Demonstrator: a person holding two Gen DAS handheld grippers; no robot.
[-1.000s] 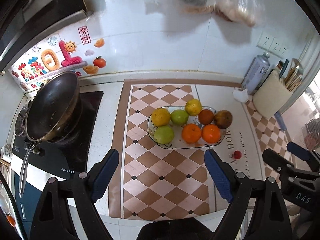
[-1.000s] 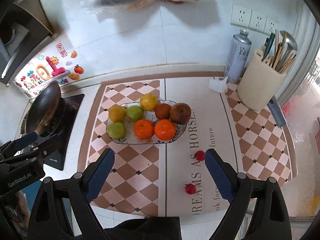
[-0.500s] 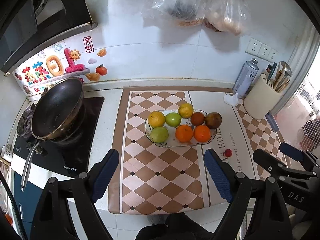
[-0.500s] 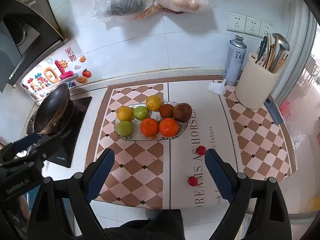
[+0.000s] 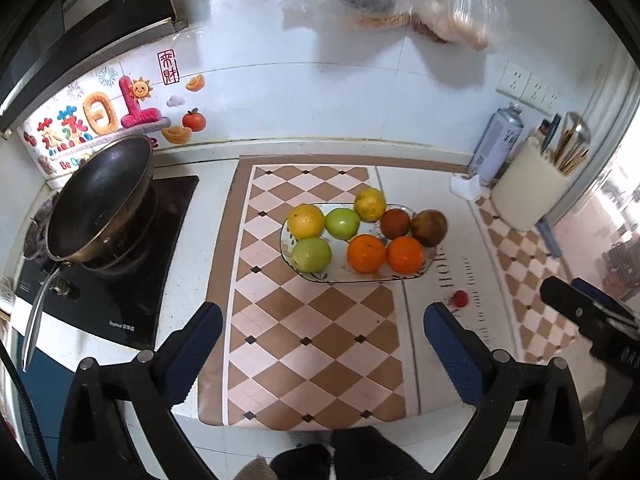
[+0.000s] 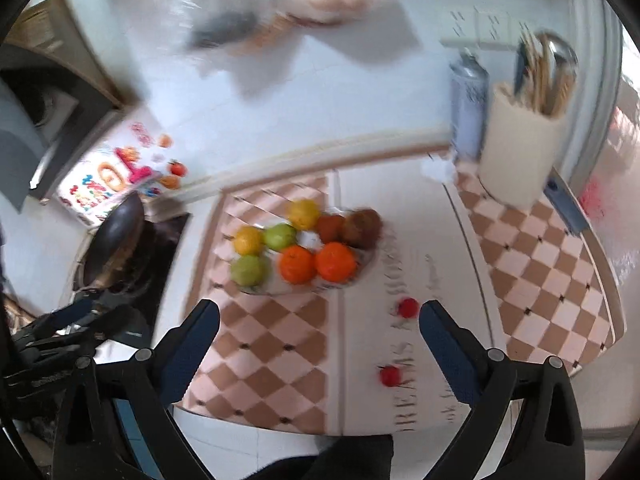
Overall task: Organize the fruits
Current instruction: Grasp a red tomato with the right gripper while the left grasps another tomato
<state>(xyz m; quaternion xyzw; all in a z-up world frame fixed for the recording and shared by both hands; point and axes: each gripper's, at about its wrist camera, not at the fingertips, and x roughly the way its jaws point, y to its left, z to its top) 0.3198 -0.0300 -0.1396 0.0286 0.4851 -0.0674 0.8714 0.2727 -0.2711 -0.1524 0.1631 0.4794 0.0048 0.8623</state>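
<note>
With both grippers, left gripper [image 5: 318, 330] and right gripper [image 6: 319, 326], wide open and empty above the counter [image 5: 212, 188], looks like pre-grab stage: plate [image 5: 412, 276] already loaded, two small red fruits [image 6: 408, 307] loose nearby on the mat [image 6: 272, 352], so probably right-side reach next.

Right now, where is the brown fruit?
In the left wrist view, the brown fruit sits at the right end of the plate, beside the dark red fruit and behind an orange.

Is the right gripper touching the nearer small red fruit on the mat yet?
Apart. The right wrist view shows the small red fruit lying on bare mat between the open right gripper fingers, touching neither.
</note>
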